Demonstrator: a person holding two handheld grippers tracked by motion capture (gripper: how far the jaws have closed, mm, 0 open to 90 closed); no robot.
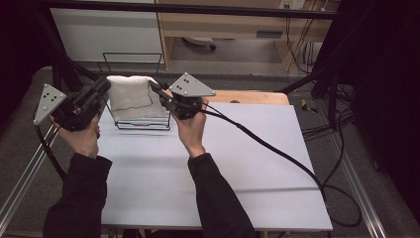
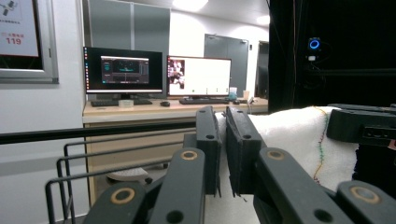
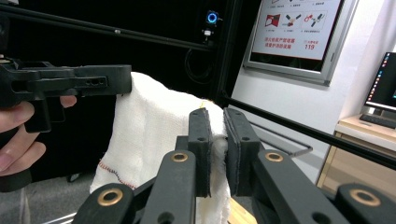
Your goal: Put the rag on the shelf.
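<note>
A white towel (image 1: 130, 94) with a dark stitched line hangs over a black wire rack (image 1: 143, 124) at the back left of the white table (image 1: 223, 163). My left gripper (image 1: 105, 85) is shut on the towel's upper left edge. White cloth (image 2: 289, 140) shows pinched between its jaws (image 2: 223, 116) in the left gripper view. My right gripper (image 1: 154, 88) is shut on the towel's upper right edge. In the right gripper view, the towel (image 3: 154, 126) is squeezed between that gripper's (image 3: 217, 116) jaws, and the left gripper (image 3: 70, 81) holds the far end.
A wooden surface (image 1: 252, 96) lies just behind the table's far edge. The right gripper's black cable (image 1: 277, 148) trails across the table to the right edge. Rack wires (image 2: 70, 168) stand left of the left gripper. A black frame bar (image 1: 198, 9) crosses overhead.
</note>
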